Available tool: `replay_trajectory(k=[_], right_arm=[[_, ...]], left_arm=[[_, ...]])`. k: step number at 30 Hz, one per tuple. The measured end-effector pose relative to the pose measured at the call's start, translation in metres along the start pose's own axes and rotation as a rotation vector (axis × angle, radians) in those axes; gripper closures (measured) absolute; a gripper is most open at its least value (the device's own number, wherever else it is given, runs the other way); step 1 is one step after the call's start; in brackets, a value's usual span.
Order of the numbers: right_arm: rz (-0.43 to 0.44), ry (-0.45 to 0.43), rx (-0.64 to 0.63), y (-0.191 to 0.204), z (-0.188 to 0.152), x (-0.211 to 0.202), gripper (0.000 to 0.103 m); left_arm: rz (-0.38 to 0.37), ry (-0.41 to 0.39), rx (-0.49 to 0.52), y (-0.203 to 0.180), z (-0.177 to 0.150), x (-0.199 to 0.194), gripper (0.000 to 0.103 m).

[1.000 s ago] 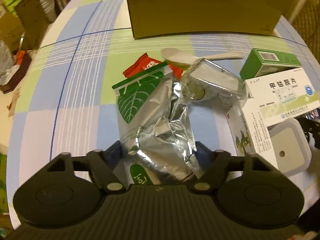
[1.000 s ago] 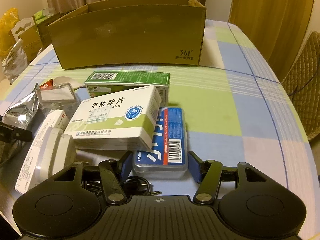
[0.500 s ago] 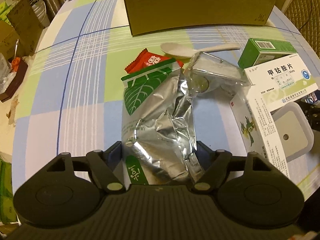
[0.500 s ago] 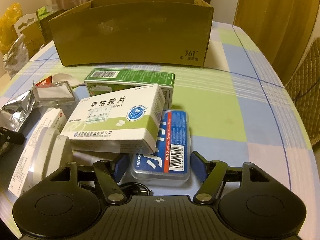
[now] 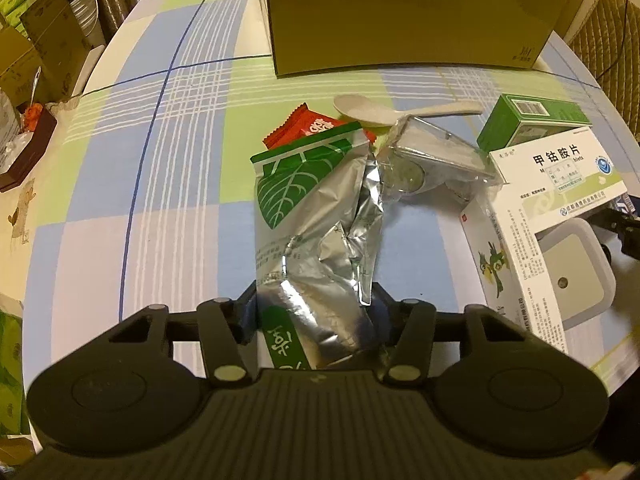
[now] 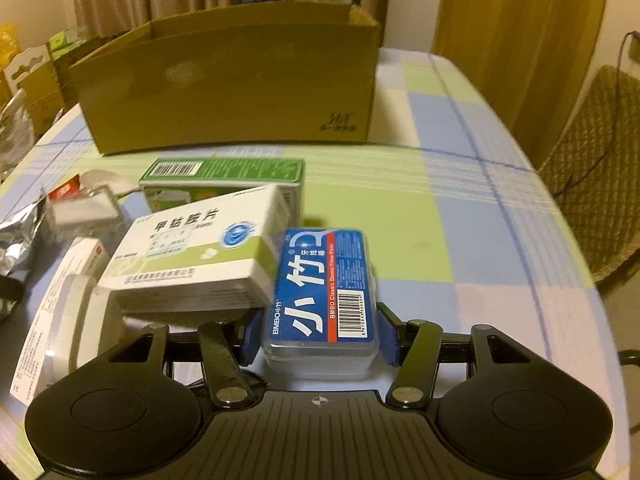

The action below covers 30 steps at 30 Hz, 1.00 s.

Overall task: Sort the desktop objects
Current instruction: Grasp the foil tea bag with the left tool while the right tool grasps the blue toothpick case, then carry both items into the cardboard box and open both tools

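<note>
My left gripper is shut on the lower end of a crumpled silver foil pouch with a green leaf print, which sticks out ahead of it over the table. My right gripper is shut on a blue floss-pick box, held just above the table. The white medicine box leans beside the blue box; it also shows in the left wrist view.
A large open cardboard box stands at the back of the checked tablecloth. A green carton, red sachet, white spoon, clear plastic case, white charger and another carton lie between the grippers.
Both grippers have lifted their objects and moved toward the cardboard box. The blue box has come up out from under the white medicine box.
</note>
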State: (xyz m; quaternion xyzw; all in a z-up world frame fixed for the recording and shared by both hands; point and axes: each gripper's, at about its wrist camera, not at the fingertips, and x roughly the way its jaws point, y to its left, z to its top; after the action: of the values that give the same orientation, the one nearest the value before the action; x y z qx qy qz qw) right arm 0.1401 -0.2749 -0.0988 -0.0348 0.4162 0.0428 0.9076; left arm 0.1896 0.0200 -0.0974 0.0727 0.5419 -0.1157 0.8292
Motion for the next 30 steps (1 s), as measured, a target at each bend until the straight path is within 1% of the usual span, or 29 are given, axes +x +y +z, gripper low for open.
replay_trajectory(k=[6, 10, 14, 20, 30], right_arm=[[-0.008, -0.027, 0.035, -0.009, 0.003, -0.012, 0.050], [-0.033, -0.045, 0.046, -0.011, 0.004, -0.024, 0.050], [-0.035, -0.057, 0.051, -0.014, 0.006, -0.033, 0.050], [-0.020, -0.072, 0.059, -0.014, 0.010, -0.052, 0.050], [0.020, -0.112, 0.049, 0.002, 0.027, -0.081, 0.050]], left_arm=[[-0.018, 0.002, -0.026, 0.004, -0.003, -0.008, 0.056], [-0.004, -0.014, -0.028, 0.007, -0.004, -0.018, 0.056], [0.002, -0.032, -0.018, 0.007, 0.000, -0.030, 0.057], [-0.005, -0.063, -0.002, 0.002, 0.003, -0.048, 0.057], [-0.032, -0.125, 0.030, -0.016, 0.008, -0.079, 0.057]])
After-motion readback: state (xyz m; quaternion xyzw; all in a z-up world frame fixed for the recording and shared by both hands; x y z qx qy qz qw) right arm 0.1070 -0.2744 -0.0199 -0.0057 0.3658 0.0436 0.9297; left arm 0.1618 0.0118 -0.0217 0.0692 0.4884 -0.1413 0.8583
